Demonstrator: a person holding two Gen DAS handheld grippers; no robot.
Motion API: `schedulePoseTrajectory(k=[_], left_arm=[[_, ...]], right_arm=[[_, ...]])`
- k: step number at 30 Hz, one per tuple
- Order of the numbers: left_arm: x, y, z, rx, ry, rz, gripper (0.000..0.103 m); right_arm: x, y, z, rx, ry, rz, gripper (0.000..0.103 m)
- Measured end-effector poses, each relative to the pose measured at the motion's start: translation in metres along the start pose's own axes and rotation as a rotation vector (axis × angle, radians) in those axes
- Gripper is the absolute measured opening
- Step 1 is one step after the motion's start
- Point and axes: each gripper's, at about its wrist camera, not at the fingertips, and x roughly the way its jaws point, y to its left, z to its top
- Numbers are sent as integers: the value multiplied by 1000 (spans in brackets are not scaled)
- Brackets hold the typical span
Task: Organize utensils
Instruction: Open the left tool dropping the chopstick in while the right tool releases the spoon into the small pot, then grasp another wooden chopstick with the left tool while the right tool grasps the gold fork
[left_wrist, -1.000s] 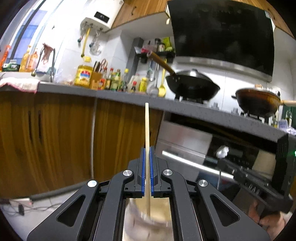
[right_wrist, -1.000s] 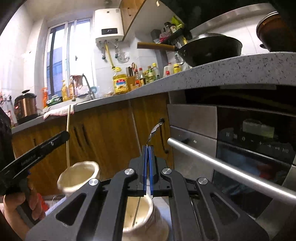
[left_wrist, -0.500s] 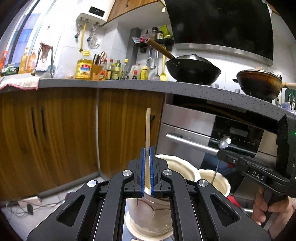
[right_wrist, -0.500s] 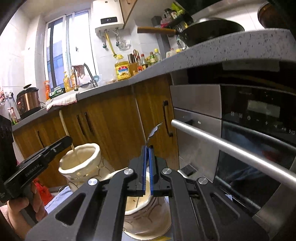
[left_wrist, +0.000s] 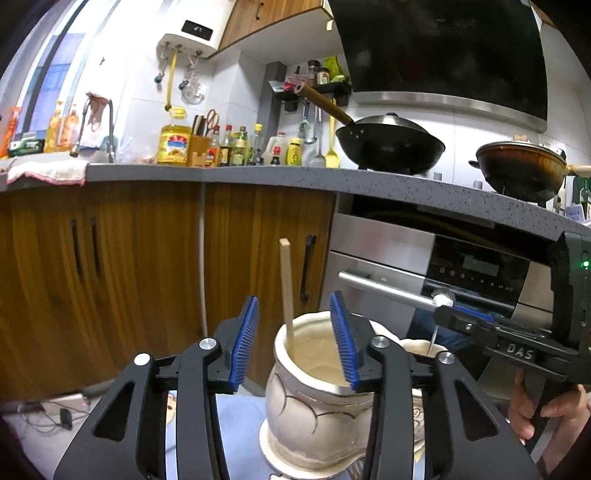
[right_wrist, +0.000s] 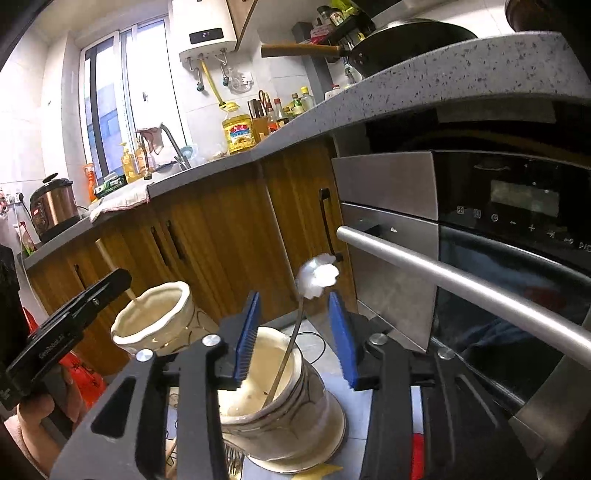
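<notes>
In the left wrist view my left gripper (left_wrist: 294, 341) is open. A wooden chopstick (left_wrist: 286, 291) stands free between its blue pads, leaning in a cream ceramic holder (left_wrist: 314, 398). In the right wrist view my right gripper (right_wrist: 294, 339) is open. A metal utensil with a white flower-shaped end (right_wrist: 318, 276) stands free in a second cream holder (right_wrist: 280, 402). The first holder (right_wrist: 155, 317) with the chopstick shows at left, beside the left gripper's body (right_wrist: 66, 328). The right gripper's body (left_wrist: 517, 347) shows at the right of the left wrist view.
Wooden cabinet doors (left_wrist: 110, 266) and a built-in oven with a steel handle (right_wrist: 461, 280) stand close behind the holders. A grey countertop (left_wrist: 258, 175) above carries bottles, a wok (left_wrist: 388, 142) and a pan. Cables (left_wrist: 44, 417) lie on the floor at left.
Both grippers have opened. The left let go of the chopstick, the right let go of the metal utensil; each now stands in its holder. Both grippers came lower toward the holders.
</notes>
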Motion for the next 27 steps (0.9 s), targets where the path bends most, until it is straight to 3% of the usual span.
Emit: schedulePoseTrajectory(k=[8,10,16,27], left_arm=[[-32,11,-8,-10,-7,42,82],[-43,14,-13,-19,0,44,86],[-61,23,-33,-29,52,68,93],[-82,42,-72,-39,252,106,94]], right_arm=[[-41,0,-12,13,-15,-28,87],[-51,2,-19,12,-23,-24,98],[-68,12,-43,-13,6,-25,98],[-61,23,-83,-43,191,4,98]])
